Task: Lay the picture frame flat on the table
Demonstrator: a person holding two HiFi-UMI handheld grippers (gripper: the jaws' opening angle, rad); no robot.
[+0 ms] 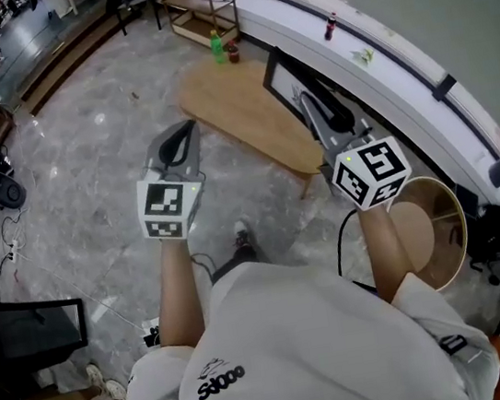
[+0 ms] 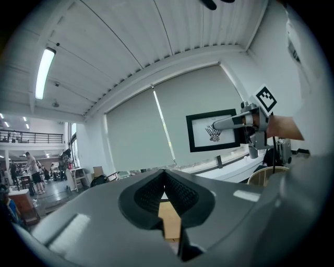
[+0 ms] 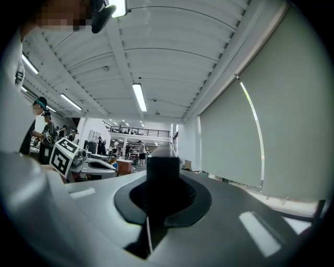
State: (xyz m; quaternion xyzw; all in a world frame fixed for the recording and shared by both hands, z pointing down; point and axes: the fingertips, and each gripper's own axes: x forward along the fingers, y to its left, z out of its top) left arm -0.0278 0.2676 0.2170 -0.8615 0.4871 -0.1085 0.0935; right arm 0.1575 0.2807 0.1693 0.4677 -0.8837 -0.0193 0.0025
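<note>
The picture frame [image 1: 280, 73] has a black border and a white print. It stands upright in the air over the right end of the low wooden table [image 1: 237, 112]. My right gripper [image 1: 310, 106] is shut on its near edge. In the right gripper view the frame's black edge [image 3: 163, 177] fills the space between the jaws. From the left gripper view the frame [image 2: 214, 131] faces me, with the right gripper [image 2: 224, 123] clamped on its right side. My left gripper [image 1: 183, 134] hangs to the left of the table, shut with nothing in it.
A green bottle [image 1: 217, 47] stands on the floor beyond the table. A white ledge [image 1: 379, 63] runs along the wall at right, with a small red bottle [image 1: 329, 26] on it. A round wooden tub [image 1: 436, 232] sits at my right. A shelf rack [image 1: 202, 6] stands farther off.
</note>
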